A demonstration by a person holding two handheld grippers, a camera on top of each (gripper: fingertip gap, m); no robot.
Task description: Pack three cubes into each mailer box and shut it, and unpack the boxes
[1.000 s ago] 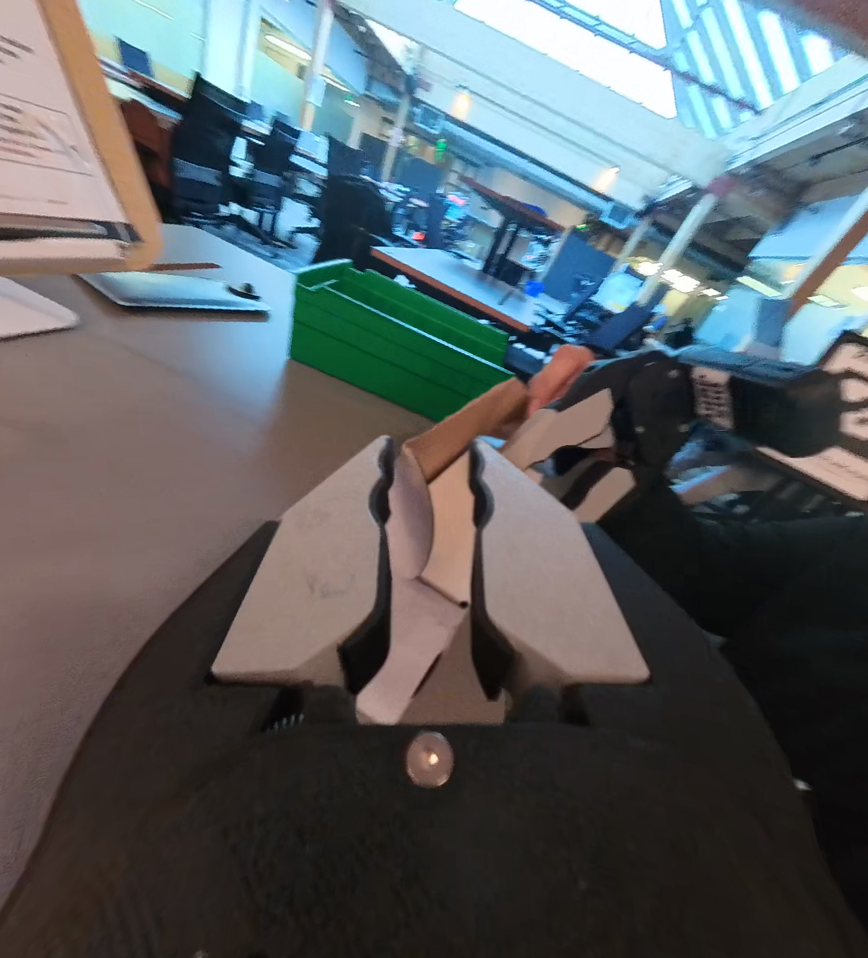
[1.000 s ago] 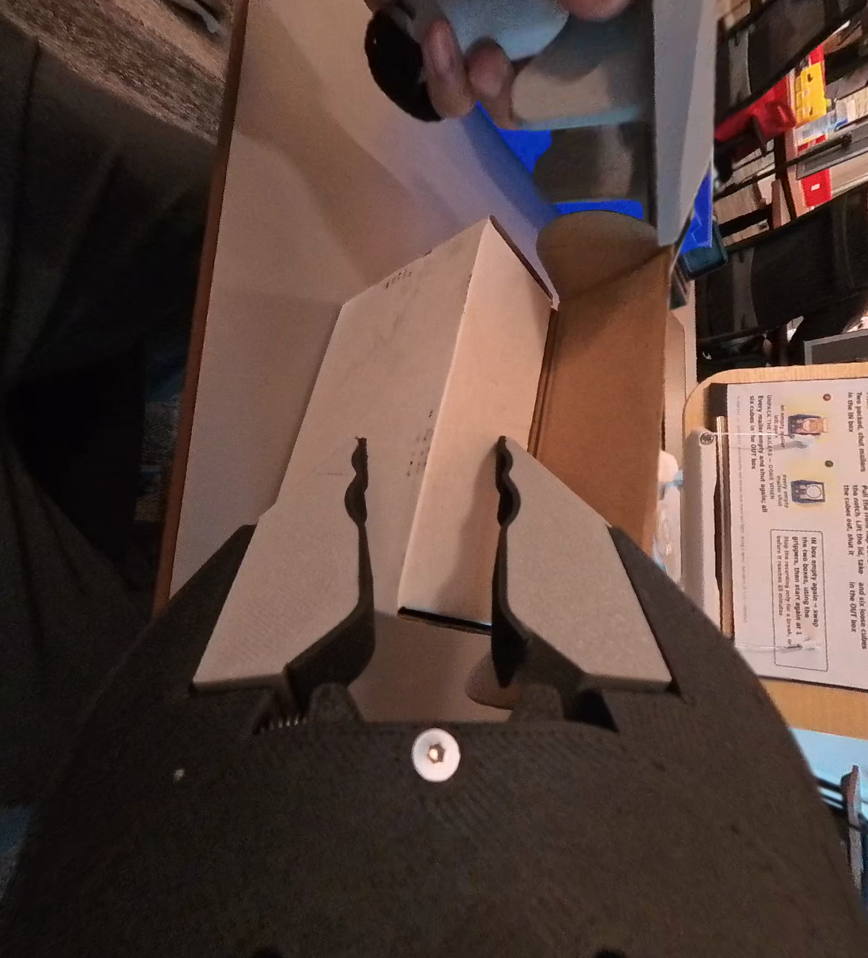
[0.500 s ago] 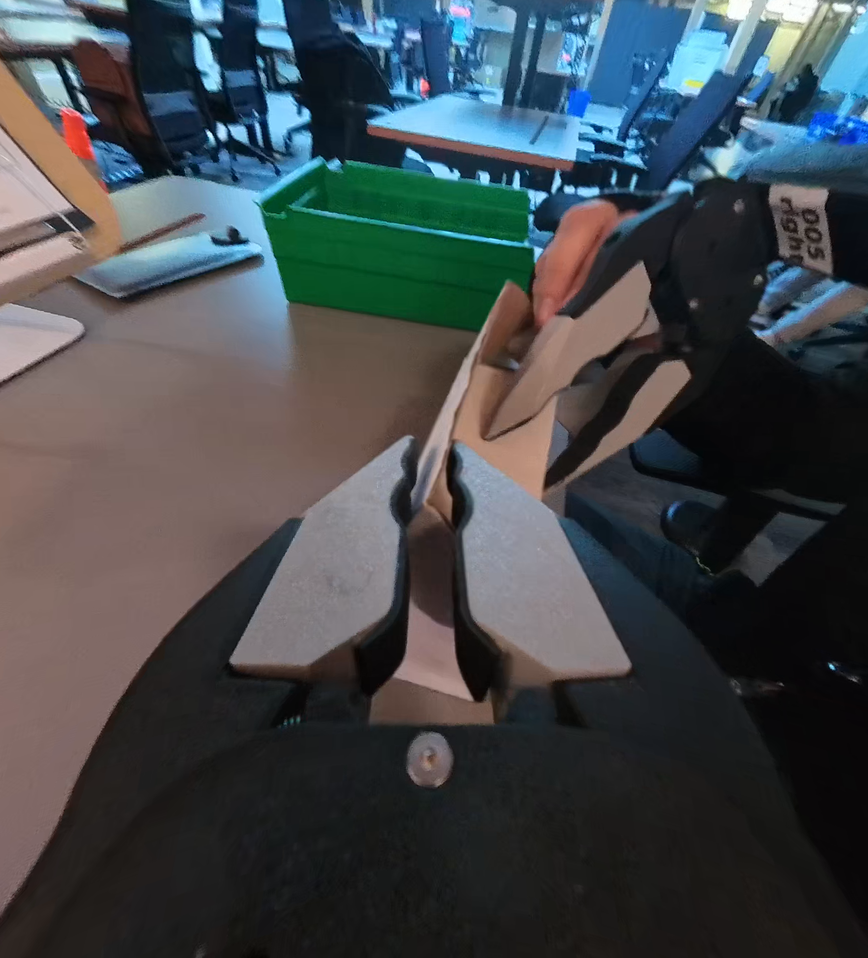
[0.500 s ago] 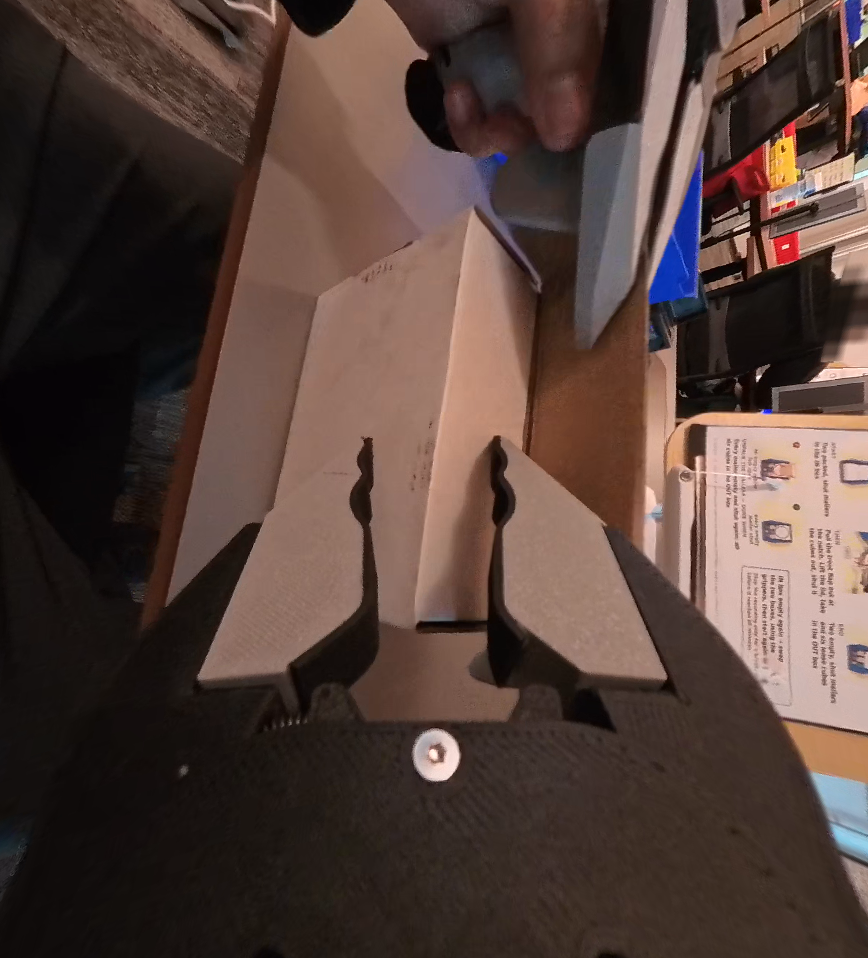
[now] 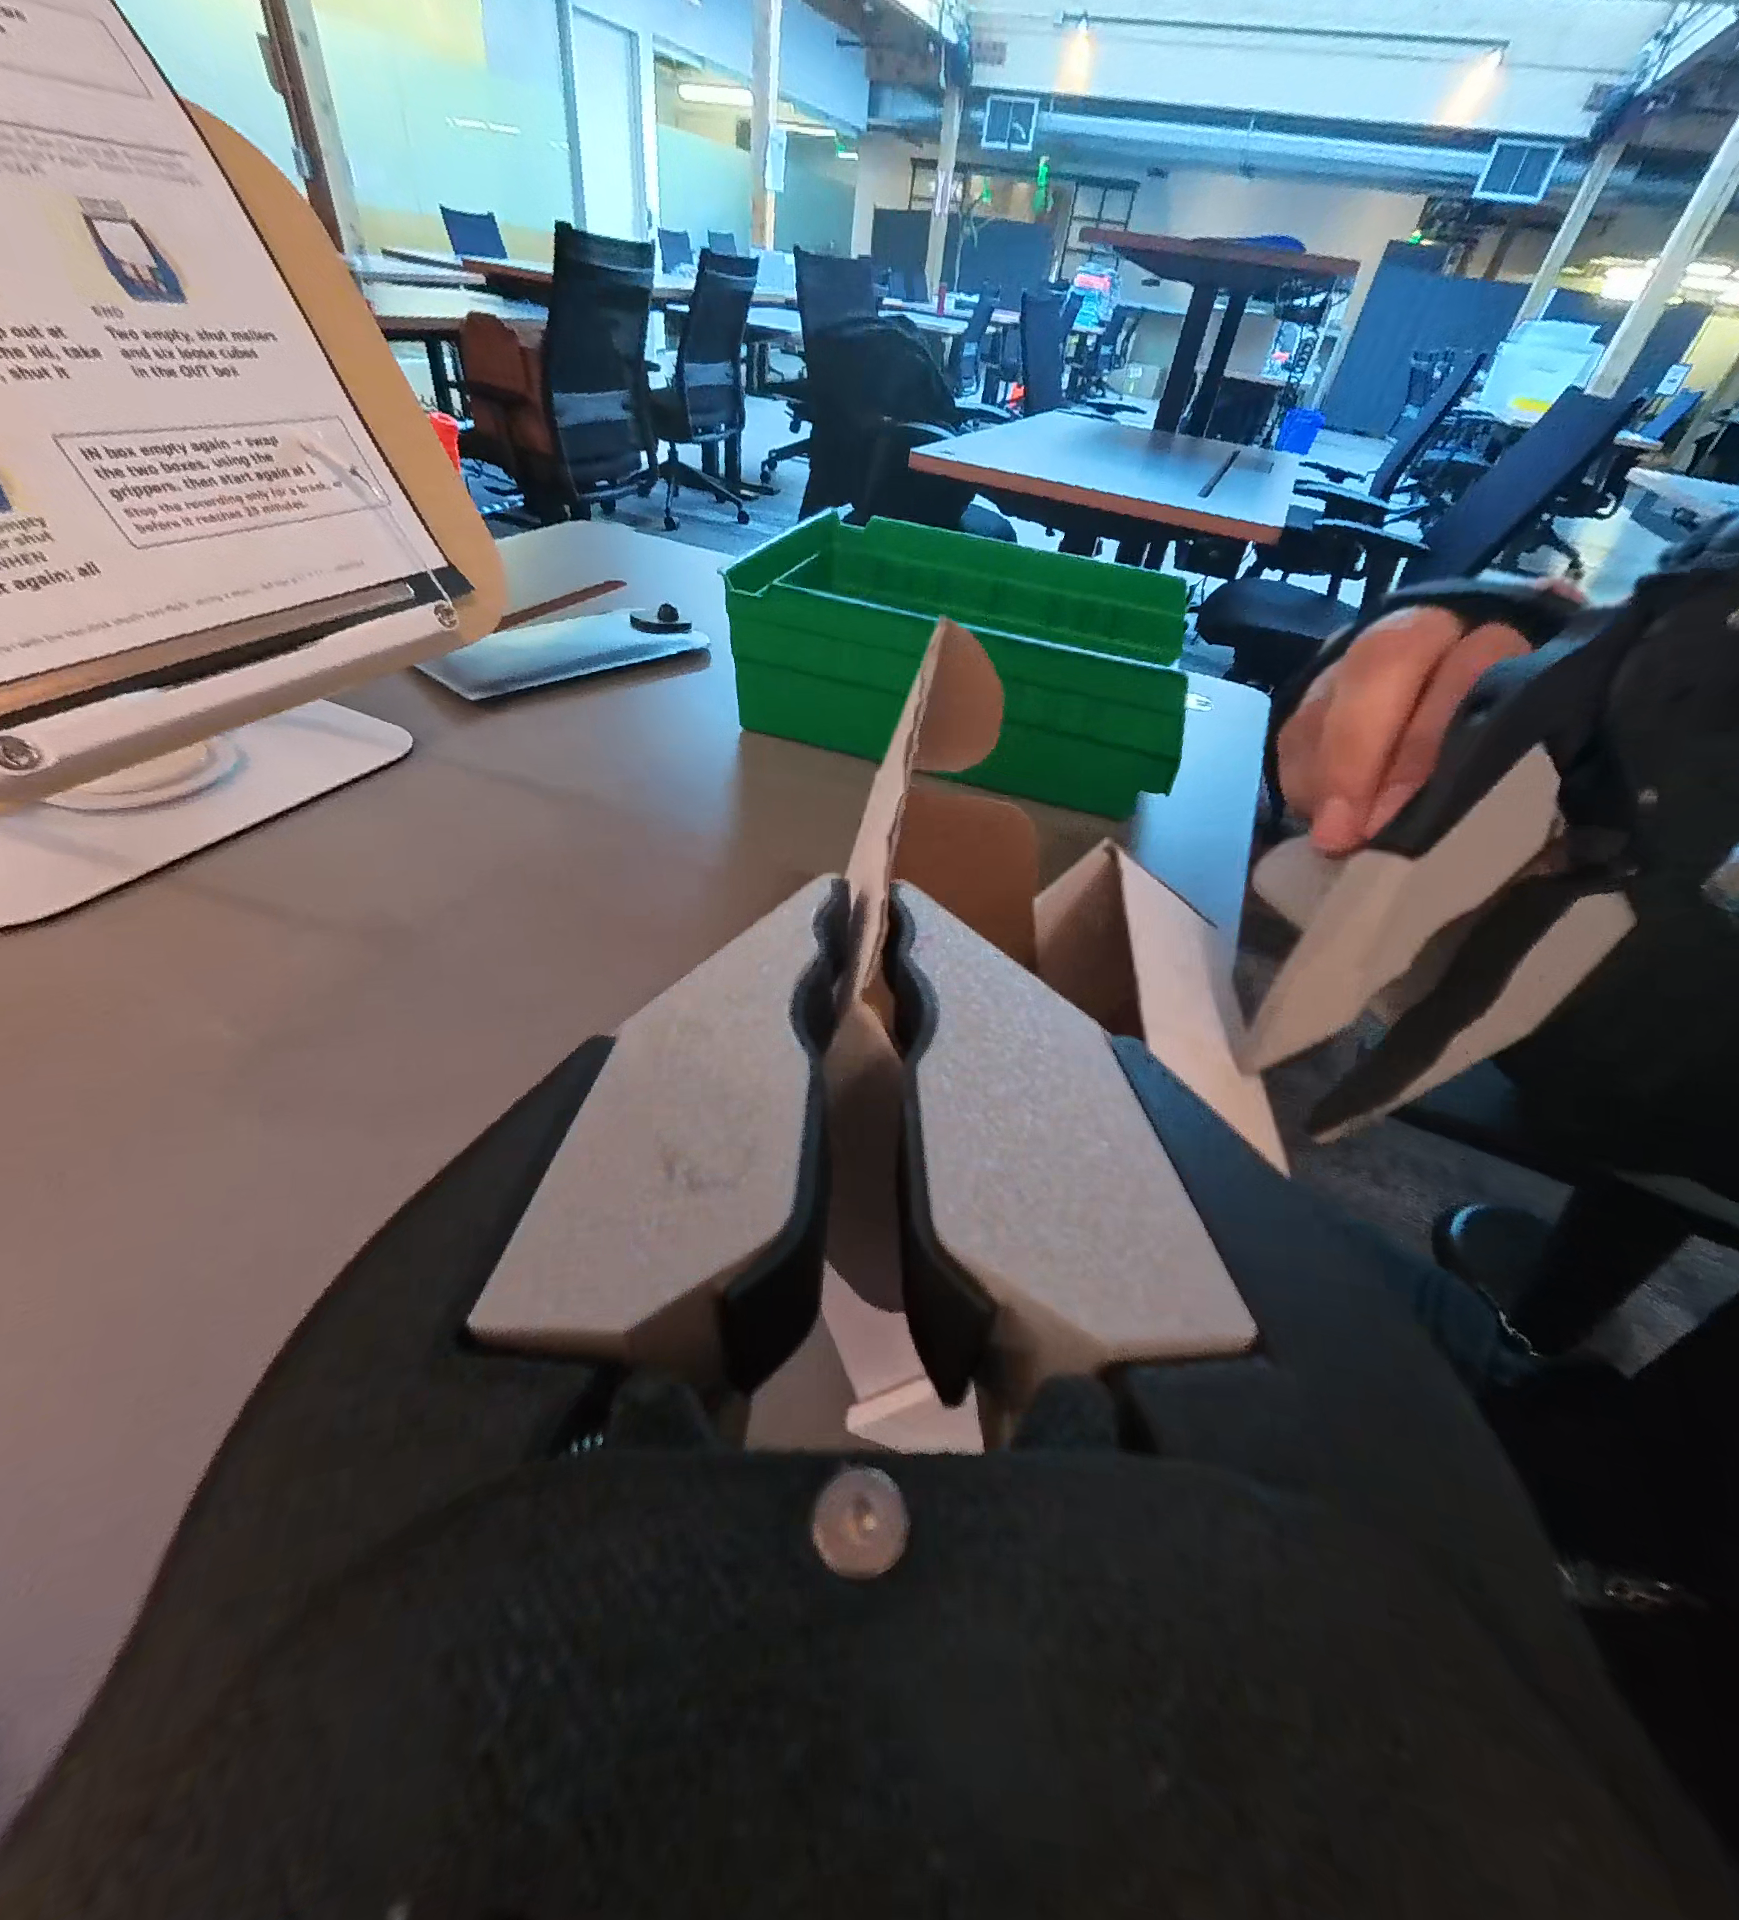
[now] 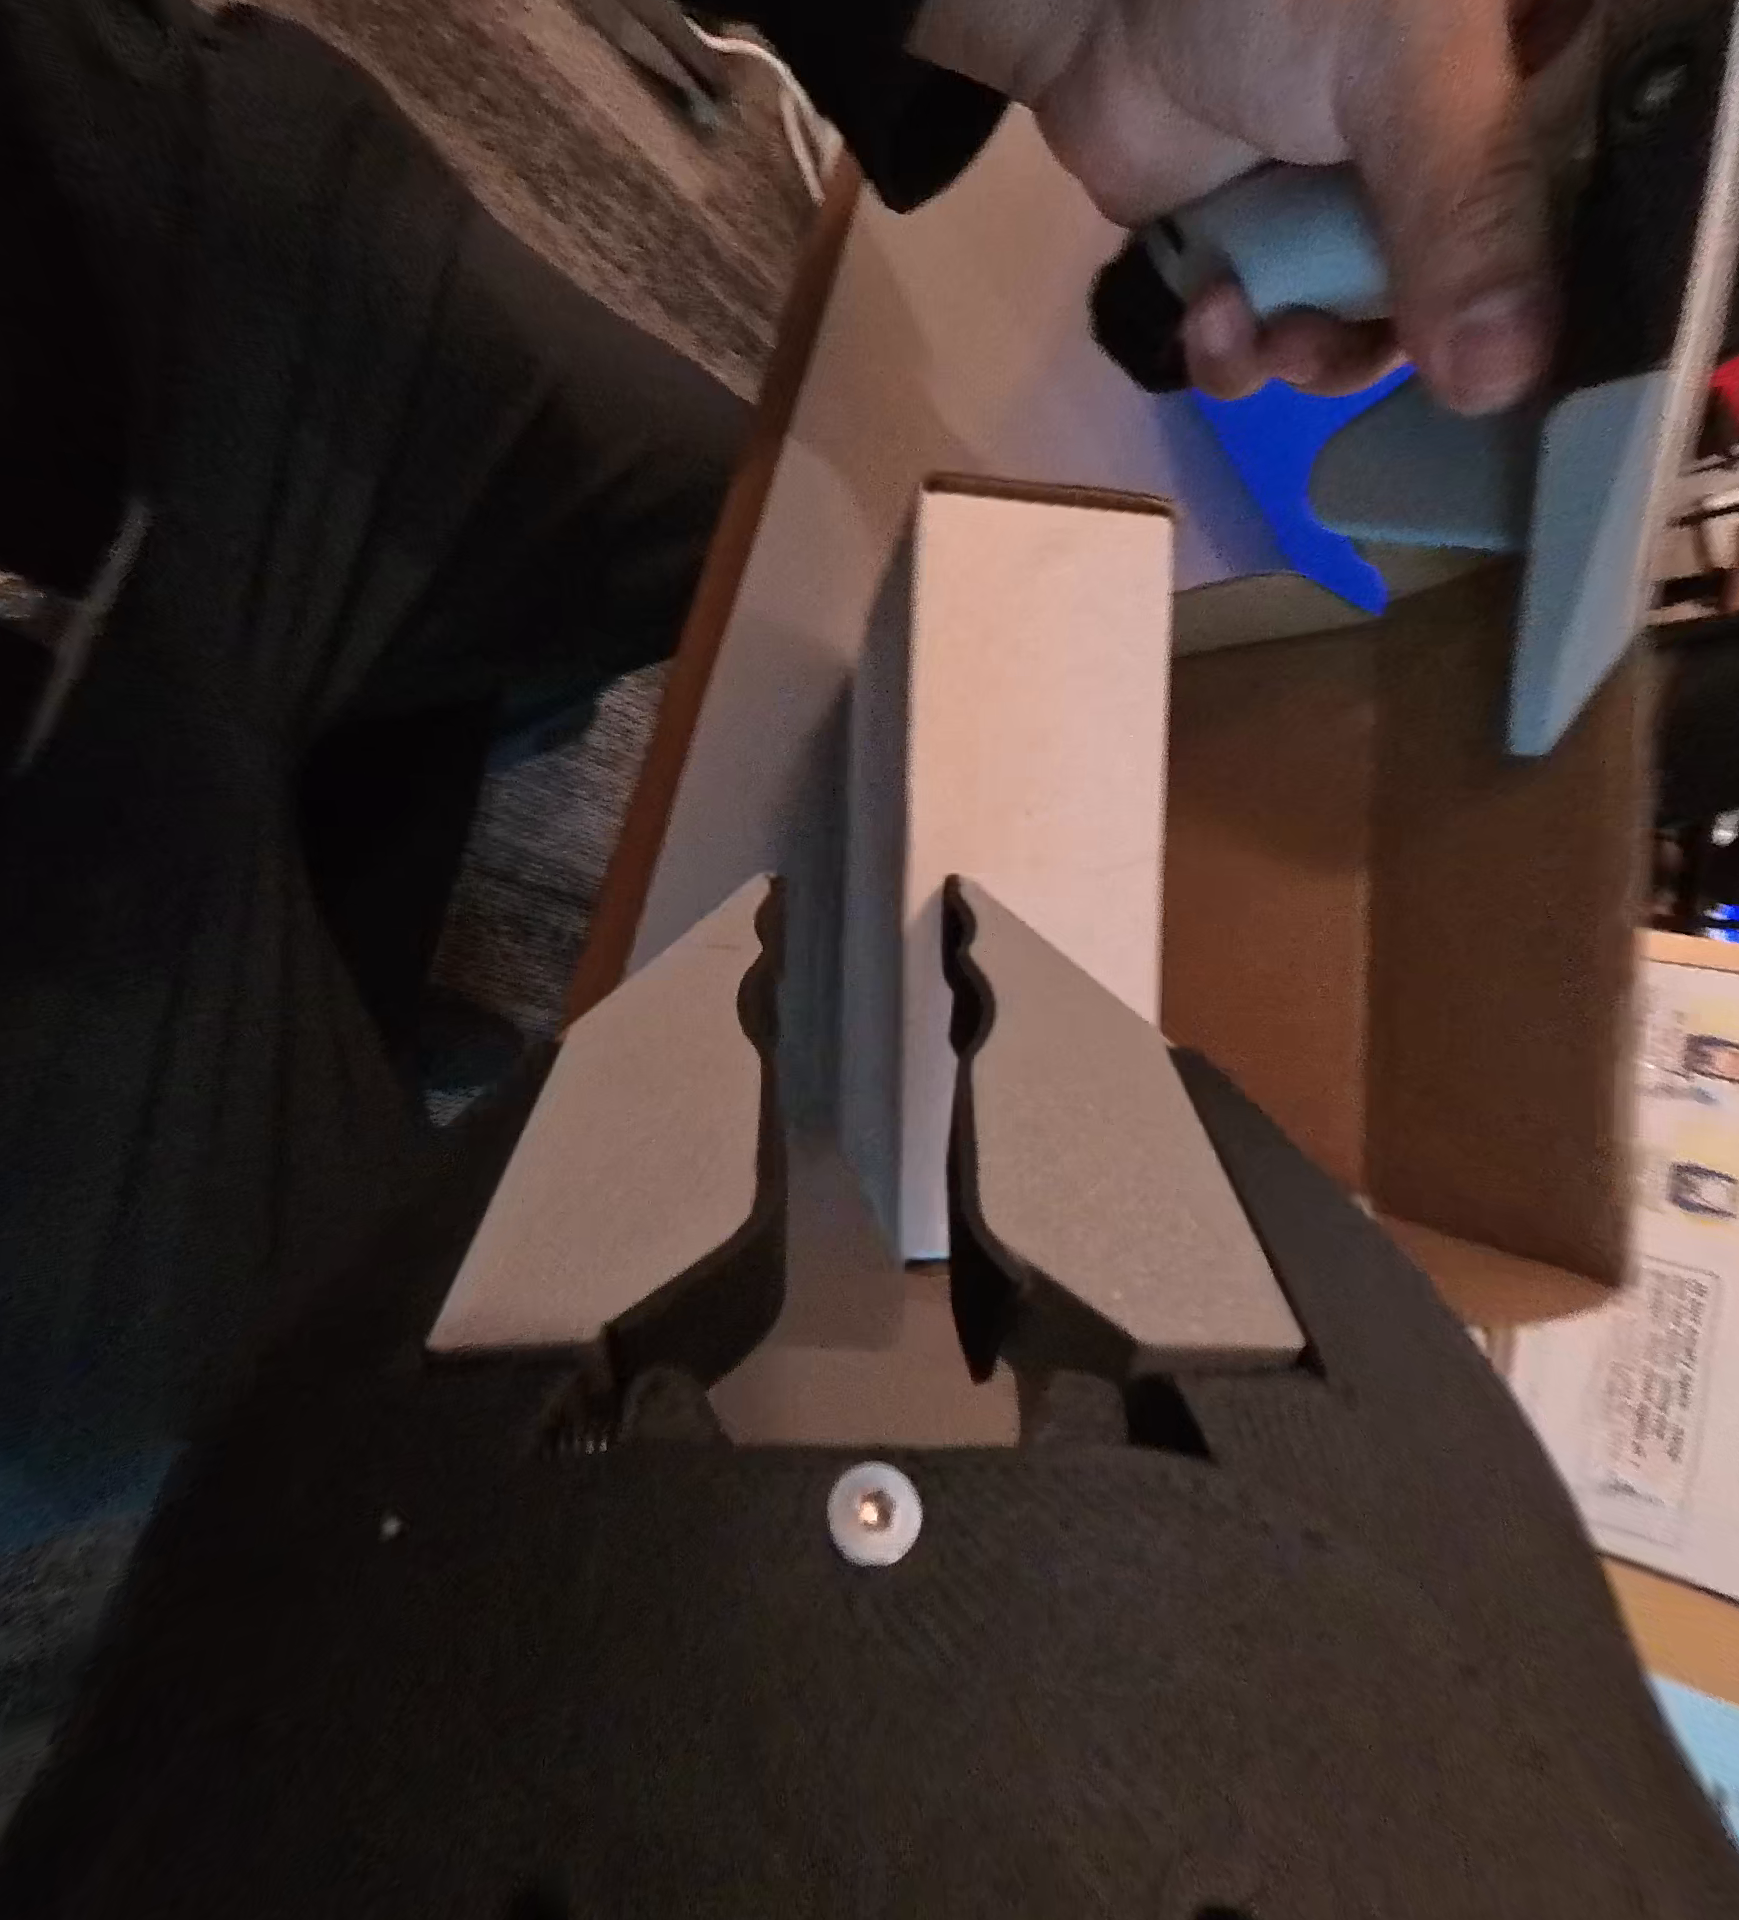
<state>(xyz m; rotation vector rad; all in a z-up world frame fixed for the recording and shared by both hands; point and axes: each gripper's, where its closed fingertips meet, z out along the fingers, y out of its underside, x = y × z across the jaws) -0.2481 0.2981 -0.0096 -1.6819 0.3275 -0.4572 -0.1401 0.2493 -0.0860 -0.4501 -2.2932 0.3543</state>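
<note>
The left gripper [image 5: 870,914] is clenched on the raised lid flap [image 5: 922,748] of a mailer [image 5: 1104,935] held at the table [image 5: 221,1039] edge; the right gripper [image 6: 860,925] stands parted around the mailer's white wall [image 6: 1031,790], gripping nothing. The mailer is open, no cubes show in either view, so it looks mid-cycle; whether packing or unpacking I cannot tell, and shutting is left; a green bin [image 5: 958,644] sits beyond.
</note>
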